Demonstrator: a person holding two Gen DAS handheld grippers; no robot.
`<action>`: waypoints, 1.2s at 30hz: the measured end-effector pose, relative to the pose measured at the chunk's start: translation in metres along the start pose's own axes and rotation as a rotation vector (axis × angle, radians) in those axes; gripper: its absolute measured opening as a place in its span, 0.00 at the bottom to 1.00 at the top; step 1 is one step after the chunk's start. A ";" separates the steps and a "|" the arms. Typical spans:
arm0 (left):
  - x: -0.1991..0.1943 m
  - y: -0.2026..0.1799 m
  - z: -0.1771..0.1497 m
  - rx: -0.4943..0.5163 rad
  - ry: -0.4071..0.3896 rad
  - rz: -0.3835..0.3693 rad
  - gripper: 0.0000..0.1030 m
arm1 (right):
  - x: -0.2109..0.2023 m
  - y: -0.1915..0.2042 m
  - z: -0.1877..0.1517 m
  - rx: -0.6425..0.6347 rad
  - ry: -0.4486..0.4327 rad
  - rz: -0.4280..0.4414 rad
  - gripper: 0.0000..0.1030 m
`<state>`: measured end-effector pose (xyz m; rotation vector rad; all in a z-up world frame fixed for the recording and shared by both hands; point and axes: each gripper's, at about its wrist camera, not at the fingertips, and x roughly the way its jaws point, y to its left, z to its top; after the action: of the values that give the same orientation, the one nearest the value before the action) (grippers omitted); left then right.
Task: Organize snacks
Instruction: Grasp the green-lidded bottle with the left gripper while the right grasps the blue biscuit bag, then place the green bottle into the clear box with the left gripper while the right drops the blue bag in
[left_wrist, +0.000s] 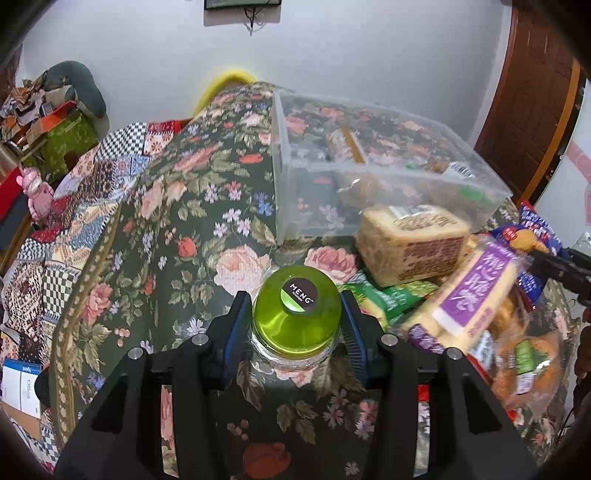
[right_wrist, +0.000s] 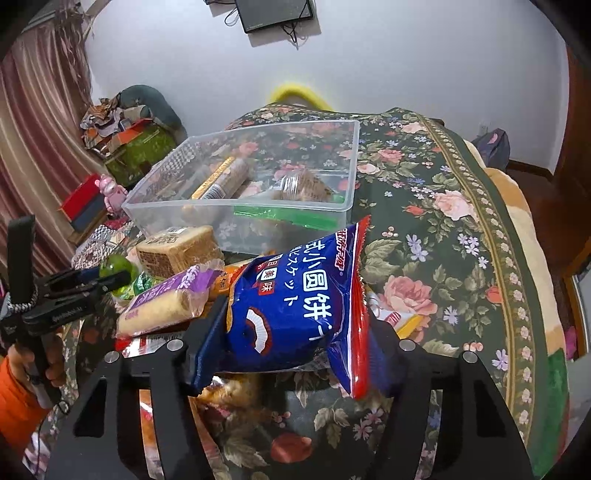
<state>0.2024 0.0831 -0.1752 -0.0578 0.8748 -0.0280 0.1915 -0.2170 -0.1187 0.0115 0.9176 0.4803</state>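
My left gripper (left_wrist: 295, 314) is shut on a clear jar with a green lid (left_wrist: 295, 314) marked MENG, held over the floral cloth. The jar also shows in the right wrist view (right_wrist: 114, 273). My right gripper (right_wrist: 295, 325) is shut on a blue biscuit bag (right_wrist: 295, 306) and holds it above the snack pile. A clear plastic bin (left_wrist: 388, 173), also in the right wrist view (right_wrist: 243, 199), stands behind the pile with several snacks inside. A tan bread pack (left_wrist: 410, 243) and a purple-labelled pack (left_wrist: 469, 295) lie in the pile.
A floral cloth (right_wrist: 443, 240) covers the table. Orange snack bags (left_wrist: 524, 362) and green packets (left_wrist: 388, 299) lie at the right of the pile. A cluttered shelf with boxes (left_wrist: 55, 140) and a pink toy (left_wrist: 37, 195) stands left. A wooden door (left_wrist: 535, 96) is at right.
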 end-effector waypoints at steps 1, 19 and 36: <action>-0.004 -0.001 0.001 0.004 -0.009 0.002 0.46 | -0.002 0.001 0.000 -0.002 -0.003 -0.001 0.59; -0.053 -0.023 0.049 0.023 -0.137 -0.033 0.46 | -0.044 0.008 0.042 -0.034 -0.155 -0.017 0.59; -0.019 -0.031 0.101 0.017 -0.137 -0.039 0.46 | -0.003 0.041 0.100 -0.083 -0.185 -0.005 0.59</action>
<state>0.2681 0.0571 -0.0941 -0.0606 0.7362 -0.0671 0.2503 -0.1622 -0.0460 -0.0218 0.7160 0.5043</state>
